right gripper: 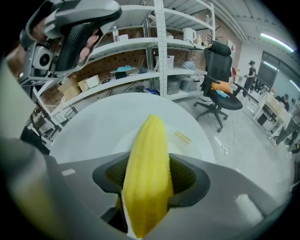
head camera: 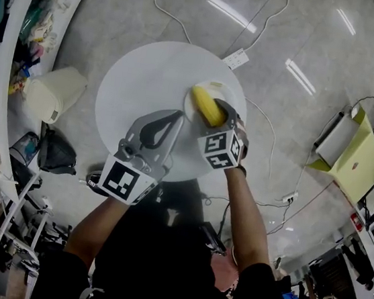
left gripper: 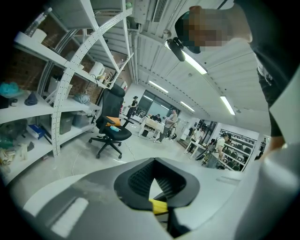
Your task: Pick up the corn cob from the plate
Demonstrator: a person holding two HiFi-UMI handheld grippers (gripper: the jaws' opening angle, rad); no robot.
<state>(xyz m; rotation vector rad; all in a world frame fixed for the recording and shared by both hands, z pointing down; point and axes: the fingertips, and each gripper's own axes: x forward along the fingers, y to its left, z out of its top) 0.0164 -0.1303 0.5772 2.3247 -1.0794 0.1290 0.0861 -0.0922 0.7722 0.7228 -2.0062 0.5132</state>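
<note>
A yellow corn cob [head camera: 208,106] [right gripper: 149,173] sits between the jaws of my right gripper [head camera: 213,115] [right gripper: 150,164], which is shut on it; its pointed tip sticks out past the fingers. Under it lies a white plate [head camera: 215,86] [right gripper: 187,140] on the round white table [head camera: 141,85] [right gripper: 93,126]. Whether the cob still touches the plate I cannot tell. My left gripper [head camera: 175,115] [left gripper: 156,161] hangs just left of the plate, its fingertips meeting with nothing between them. It also shows at the top left of the right gripper view [right gripper: 70,28].
White cables and a power strip [head camera: 235,58] lie on the floor beyond the table. A beige bin [head camera: 52,91] and a black bag [head camera: 54,153] stand to the left by white shelving. A yellow stand [head camera: 349,152] is at the right. An office chair [right gripper: 220,93] stands farther off.
</note>
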